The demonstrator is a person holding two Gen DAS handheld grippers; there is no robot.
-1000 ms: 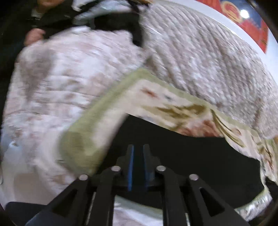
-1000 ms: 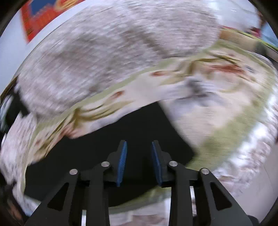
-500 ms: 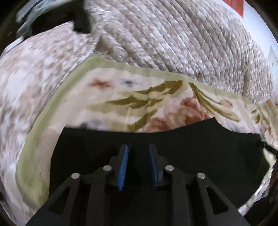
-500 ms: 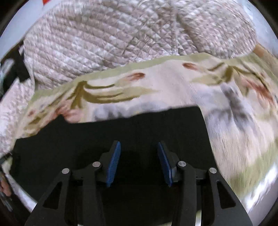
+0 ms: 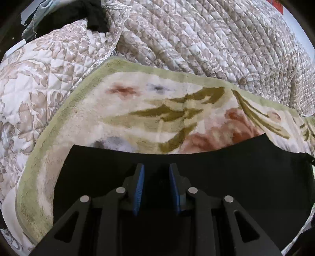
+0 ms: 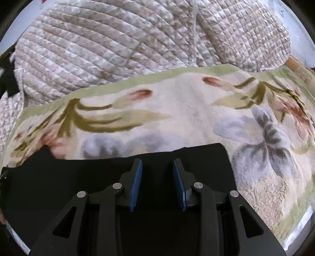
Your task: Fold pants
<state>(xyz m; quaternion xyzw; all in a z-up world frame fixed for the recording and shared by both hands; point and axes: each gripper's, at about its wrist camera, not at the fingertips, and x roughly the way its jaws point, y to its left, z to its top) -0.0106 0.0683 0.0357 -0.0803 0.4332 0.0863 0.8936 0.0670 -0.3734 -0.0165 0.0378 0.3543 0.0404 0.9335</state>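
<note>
Black pants (image 5: 226, 169) lie flat as a wide folded band on a cream floral blanket (image 5: 153, 110). My left gripper (image 5: 156, 169) is open and empty, its blue-padded fingers just above the pants near their left end. In the right wrist view the same pants (image 6: 78, 177) fill the lower frame, with their right edge by the blanket's grey flower. My right gripper (image 6: 157, 165) is open and empty over the pants near their far edge.
The floral blanket (image 6: 177, 110) has a green border and lies on a bed. A bulky quilted comforter (image 5: 206, 39) is heaped behind it, also in the right wrist view (image 6: 118, 43). Dark clothing (image 5: 78, 13) lies at the far left.
The left gripper opened, releasing the pants, and both grippers swung to face the pants' far edge. The right gripper opened wider. The pants now lie flat.
</note>
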